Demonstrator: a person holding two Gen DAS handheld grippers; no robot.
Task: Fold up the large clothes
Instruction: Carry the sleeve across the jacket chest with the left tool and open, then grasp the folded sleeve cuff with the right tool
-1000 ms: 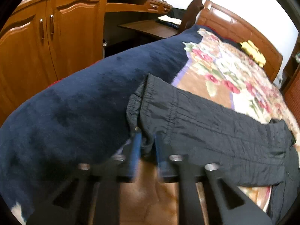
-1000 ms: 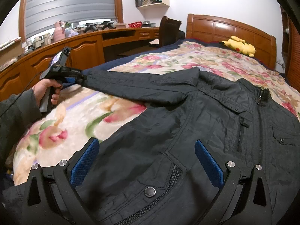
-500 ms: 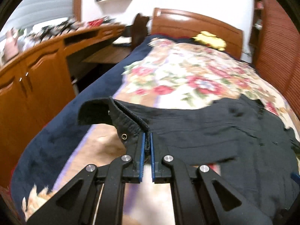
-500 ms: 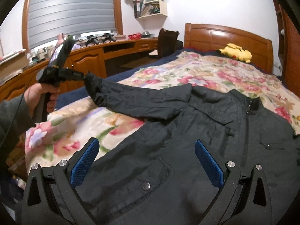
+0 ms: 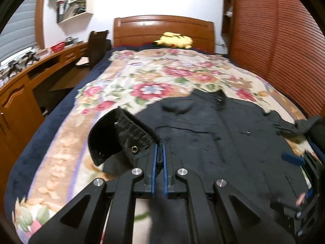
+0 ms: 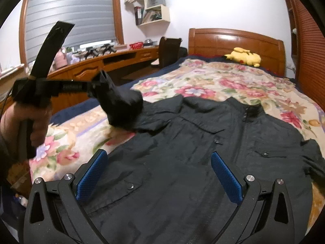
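The right tongs hang released above the hem of a black jacket spread front-up on the floral blanket of a bed. To their left, a hand lifts the left tongs, clenched on the jacket's sleeve cuff, the sleeve raised clear of the blanket. Beyond, a yellow plush toy lies against the wooden headboard; a curved wooden bench and dark chair flank the bed. Only the left wrist view shows the cuff's snap and elastic; only the right shows the gripping hand.
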